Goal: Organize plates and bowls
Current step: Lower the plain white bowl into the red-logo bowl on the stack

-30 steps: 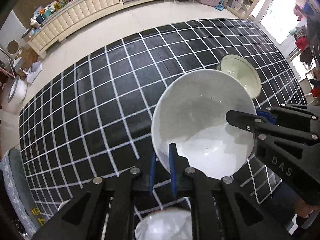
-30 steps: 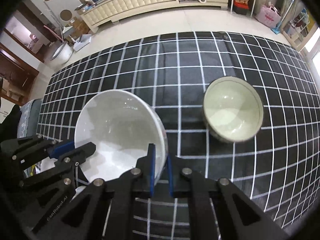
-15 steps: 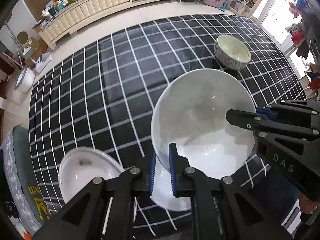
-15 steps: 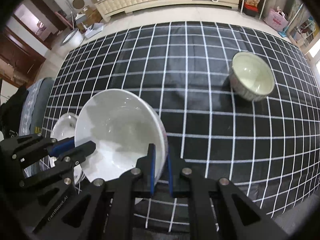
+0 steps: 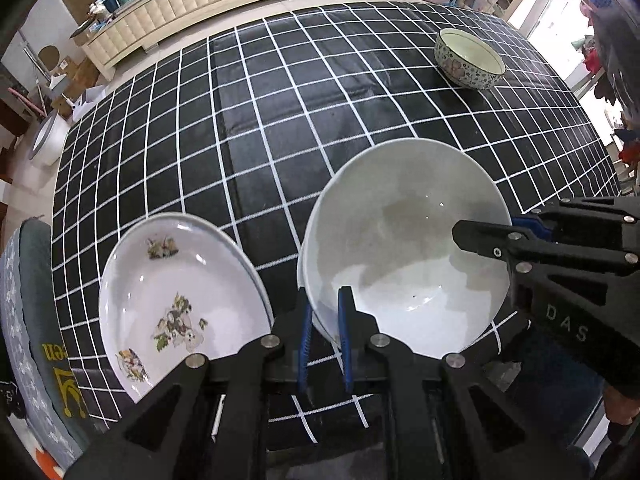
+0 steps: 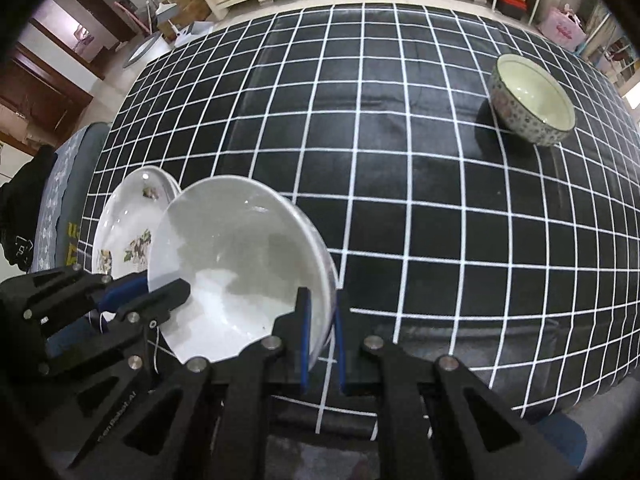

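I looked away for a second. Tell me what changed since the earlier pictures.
Both grippers carried the white bowl across the checked cloth toward the flowered plate, now beside it; the patterned bowl fell farther behind. Unchanged: left gripper and right gripper stay clamped on opposite rims.

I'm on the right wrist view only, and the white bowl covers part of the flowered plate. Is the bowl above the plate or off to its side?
Observer: Off to its side. In the left wrist view the white bowl sits to the right of the flowered plate, and checked cloth shows between their rims.
Operator: Does the left gripper really have the rim?
Observer: Yes. Its blue pads straddle the bowl's near rim, one inside and one outside, shut on it.
Operator: Is anything lying on the plate's hidden part?
Observer: No. The whole plate shows here, with only flower prints on it.
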Demonstrator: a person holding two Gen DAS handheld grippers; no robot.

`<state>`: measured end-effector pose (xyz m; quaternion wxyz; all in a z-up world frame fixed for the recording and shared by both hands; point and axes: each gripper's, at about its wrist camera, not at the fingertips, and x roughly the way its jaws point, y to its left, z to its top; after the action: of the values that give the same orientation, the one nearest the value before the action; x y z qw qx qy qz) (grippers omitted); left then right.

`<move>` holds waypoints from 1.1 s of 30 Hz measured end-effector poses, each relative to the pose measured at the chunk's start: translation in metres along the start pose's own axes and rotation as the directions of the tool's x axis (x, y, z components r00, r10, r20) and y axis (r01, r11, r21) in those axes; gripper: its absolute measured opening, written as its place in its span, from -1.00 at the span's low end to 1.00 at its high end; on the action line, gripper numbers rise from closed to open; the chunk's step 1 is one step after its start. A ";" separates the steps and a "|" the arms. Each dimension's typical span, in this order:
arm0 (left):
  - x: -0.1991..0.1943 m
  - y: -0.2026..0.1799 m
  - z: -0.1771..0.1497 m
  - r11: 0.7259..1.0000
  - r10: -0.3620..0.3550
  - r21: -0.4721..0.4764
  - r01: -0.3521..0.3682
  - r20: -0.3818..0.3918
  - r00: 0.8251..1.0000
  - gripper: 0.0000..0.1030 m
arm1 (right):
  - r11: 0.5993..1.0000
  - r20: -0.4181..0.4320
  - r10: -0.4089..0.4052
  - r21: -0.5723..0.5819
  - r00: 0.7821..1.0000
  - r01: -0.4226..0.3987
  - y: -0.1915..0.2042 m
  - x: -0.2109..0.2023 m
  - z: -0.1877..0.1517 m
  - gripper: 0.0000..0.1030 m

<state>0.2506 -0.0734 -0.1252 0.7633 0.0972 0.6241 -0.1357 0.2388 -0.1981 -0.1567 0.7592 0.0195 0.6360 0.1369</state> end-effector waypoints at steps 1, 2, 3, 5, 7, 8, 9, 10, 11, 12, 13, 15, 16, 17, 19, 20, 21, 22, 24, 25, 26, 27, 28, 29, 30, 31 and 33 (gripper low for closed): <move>0.001 0.001 -0.001 1.000 -0.003 -0.002 0.003 -0.003 1.000 -0.78 | 1.000 -0.005 0.000 0.000 1.000 0.000 0.001 0.001 0.000 -0.74; 0.002 0.002 -0.003 1.000 -0.005 -0.003 0.005 -0.005 1.000 -0.78 | 1.000 -0.008 -0.003 -0.002 1.000 0.003 0.002 0.003 0.000 -0.74; 0.002 0.002 -0.006 1.000 -0.004 -0.003 0.004 -0.008 1.000 -0.78 | 1.000 -0.012 -0.006 -0.004 1.000 0.006 0.002 0.005 -0.001 -0.74; 0.004 0.001 -0.007 1.000 -0.001 -0.004 0.001 -0.013 1.000 -0.78 | 1.000 -0.020 -0.006 0.001 1.000 0.006 0.003 0.008 -0.001 -0.74; 0.006 0.001 -0.009 1.000 0.002 -0.004 -0.002 -0.017 1.000 -0.78 | 1.000 -0.027 -0.006 0.002 1.000 0.006 0.003 0.011 -0.001 -0.74; 0.007 0.001 -0.010 1.000 0.003 -0.006 -0.003 -0.020 1.000 -0.78 | 1.000 -0.029 -0.006 0.001 1.000 0.006 0.004 0.012 -0.002 -0.74; 0.008 0.001 -0.010 1.000 0.004 -0.005 -0.004 -0.021 1.000 -0.78 | 1.000 -0.031 -0.005 0.001 0.999 0.005 0.004 0.013 -0.003 -0.74; 0.008 0.001 -0.010 1.000 0.005 -0.004 -0.005 -0.022 1.000 -0.78 | 1.000 -0.033 -0.006 0.001 0.999 0.006 0.004 0.014 -0.003 -0.74; 0.009 0.001 -0.010 1.000 0.004 -0.005 -0.005 -0.025 1.000 -0.78 | 1.000 -0.033 -0.007 0.001 0.999 0.007 0.004 0.014 -0.003 -0.74; 0.010 0.001 -0.010 1.000 0.002 -0.005 -0.002 -0.026 1.000 -0.78 | 1.000 -0.033 -0.008 0.003 0.999 0.008 0.004 0.015 -0.003 -0.74; 0.011 0.002 -0.010 1.000 -0.001 -0.007 0.001 -0.026 1.000 -0.78 | 1.000 -0.034 -0.007 0.005 0.999 0.007 0.003 0.015 -0.003 -0.74; 0.012 0.002 -0.008 1.000 -0.005 -0.009 0.005 -0.027 1.000 -0.78 | 1.000 -0.040 -0.005 0.006 0.999 0.005 0.003 0.015 -0.002 -0.74; 0.013 0.001 -0.008 1.000 -0.003 -0.007 0.003 -0.028 1.000 -0.78 | 1.000 -0.041 -0.005 0.006 0.999 0.005 0.003 0.015 -0.002 -0.74; 0.014 0.001 -0.008 1.000 -0.001 -0.003 0.001 -0.030 1.000 -0.78 | 1.000 -0.043 -0.005 0.006 0.999 0.006 0.004 0.016 -0.001 -0.73; 0.017 0.001 -0.007 1.000 0.002 -0.003 -0.003 -0.034 0.999 -0.78 | 1.000 -0.048 -0.008 0.007 0.999 0.008 0.005 0.018 0.000 -0.73; 0.017 0.001 -0.007 1.000 0.004 -0.003 -0.004 -0.036 0.999 -0.78 | 1.000 -0.046 -0.008 0.010 0.999 0.009 0.005 0.018 0.000 -0.73; 0.018 0.001 -0.007 1.000 0.005 -0.003 -0.005 -0.038 0.999 -0.77 | 1.000 -0.043 -0.008 0.012 0.999 0.009 0.006 0.018 -0.001 -0.73; 0.019 0.001 -0.007 1.000 0.001 -0.005 -0.001 -0.040 0.999 -0.77 | 1.000 -0.038 -0.009 0.011 0.999 0.009 0.006 0.018 -0.001 -0.73; 0.019 0.003 -0.007 1.000 -0.007 -0.011 0.006 -0.042 0.999 -0.77 | 1.000 -0.035 -0.007 0.014 0.999 0.007 0.007 0.019 -0.002 -0.73; 0.019 0.004 -0.007 1.000 -0.011 -0.012 0.010 -0.043 0.999 -0.77 | 1.000 -0.035 -0.005 0.013 0.999 0.006 0.007 0.019 -0.001 -0.73; 0.019 0.004 -0.007 1.000 -0.012 -0.012 0.012 -0.045 0.999 -0.77 | 1.000 -0.037 -0.002 0.016 0.999 0.003 0.006 0.019 -0.002 -0.73; 0.020 0.004 -0.007 1.000 -0.012 -0.012 0.011 -0.046 0.999 -0.77 | 1.000 -0.039 0.001 0.019 0.999 0.000 0.005 0.019 -0.002 -0.73; 0.020 0.004 -0.006 1.000 -0.010 -0.011 0.009 -0.046 0.999 -0.77 | 1.000 -0.041 0.001 0.021 0.999 0.000 0.005 0.019 -0.002 -0.73; 0.020 0.003 -0.006 1.000 -0.007 -0.009 0.006 -0.047 0.999 -0.77 | 1.000 -0.042 0.000 0.023 0.999 0.001 0.004 0.018 -0.002 -0.73; 0.020 0.001 -0.005 1.000 -0.004 -0.004 0.004 -0.045 0.999 -0.77 | 1.000 -0.042 0.000 0.025 0.999 0.001 0.003 0.018 -0.002 -0.73; 0.019 0.000 -0.005 1.000 -0.002 0.004 0.002 -0.041 0.999 -0.78 | 1.000 -0.040 0.003 0.028 0.999 -0.002 0.003 0.017 -0.003 -0.71; 0.018 -0.001 -0.006 1.000 0.003 0.011 -0.002 -0.034 0.999 -0.78 | 0.999 -0.027 0.004 0.041 1.000 -0.003 0.003 0.014 -0.003 -0.67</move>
<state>0.2485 -0.0739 -0.1440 0.7521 0.1043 0.6362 -0.1364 0.2374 -0.1926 -0.1702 0.7495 0.0343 0.6490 0.1256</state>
